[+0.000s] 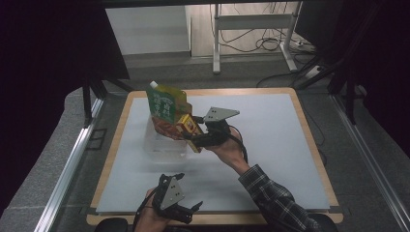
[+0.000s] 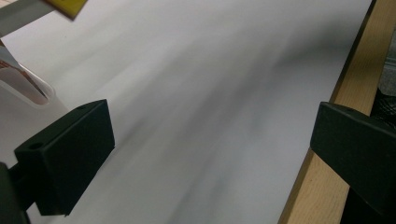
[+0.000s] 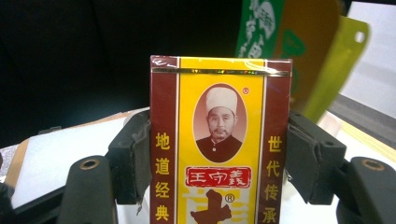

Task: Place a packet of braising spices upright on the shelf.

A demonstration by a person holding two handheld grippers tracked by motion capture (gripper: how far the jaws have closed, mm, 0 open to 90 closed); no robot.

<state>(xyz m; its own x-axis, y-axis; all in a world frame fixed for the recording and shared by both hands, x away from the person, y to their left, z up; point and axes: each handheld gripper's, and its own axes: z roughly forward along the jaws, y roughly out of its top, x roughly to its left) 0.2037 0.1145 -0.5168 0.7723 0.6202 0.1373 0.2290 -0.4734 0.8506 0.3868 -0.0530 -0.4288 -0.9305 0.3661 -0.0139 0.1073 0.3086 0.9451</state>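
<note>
**Yellow-and-maroon box clamped in the right tongs**

Yellow with maroon side bands, a flat cardboard box (image 3: 220, 140) printed with a portrait and Chinese characters sits between the two black pads of the right tongs (image 1: 193, 131). In the right gripper view the pads press on both of its long sides. In the high view the box (image 1: 188, 126) is held in the air above the left-centre part of the white worktop (image 1: 270, 145), just beside a clear plastic container (image 1: 167, 145) that stands there. A green and yellow stand-up pouch with a white cap (image 1: 164, 104) rises out of that container, leaning toward the far left corner, and the box is right against its lower front; whether they touch I cannot tell. The same pouch (image 3: 299, 51) shows behind the box in the right gripper view. The person's right hand (image 1: 227, 150), in a plaid sleeve, reaches in from the near edge.

The left tongs (image 1: 171, 195) rest low at the near edge of the worktop, left of centre. In the left gripper view the black jaws stand wide apart with nothing between them, over the white surface and its wooden rim (image 2: 322, 177).
</note>
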